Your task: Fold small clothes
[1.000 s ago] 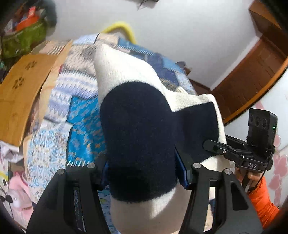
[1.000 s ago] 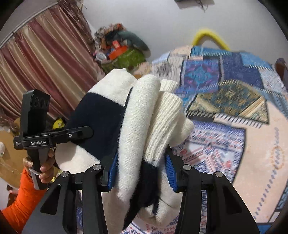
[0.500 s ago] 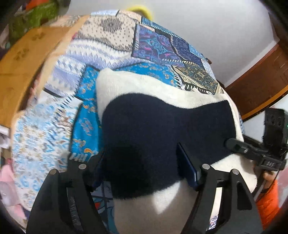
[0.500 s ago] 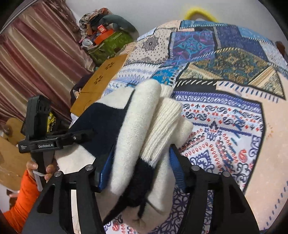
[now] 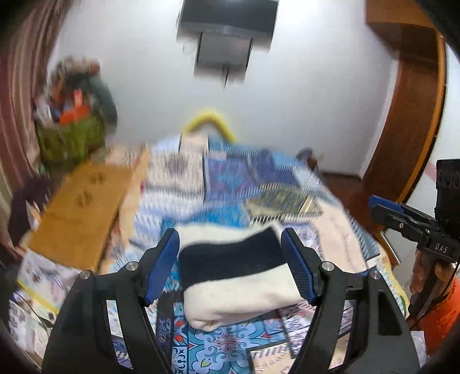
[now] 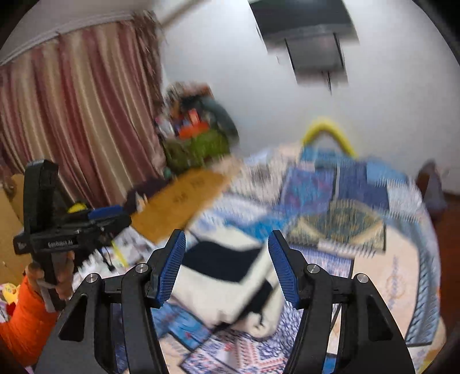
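- Left wrist view showed the left gripper point(image 5: 230, 267) with its blue-padded fingers point(image 5: 162, 266) spread wide, gripping nothing; the folded cream-and-navy garment point(image 5: 238, 276) lay between and beyond them, low in the centre of the frame.
- Right wrist view showed the right gripper point(image 6: 225, 267) likewise spread and empty, the same garment point(image 6: 230, 284) lying as a bundle at lower centre.
- Judgement: the fold looked set down; both grippers should lift straight away without snagging the knit, lest the bundle spring open.
- Beneath it spread the patchwork bedcover point(image 5: 230, 178), blurred by motion.
- Further out were a wooden board point(image 5: 83, 207) at mid left, a striped curtain point(image 6: 74, 109) at upper left, and a dark wall-mounted screen point(image 5: 227, 17) at top centre.
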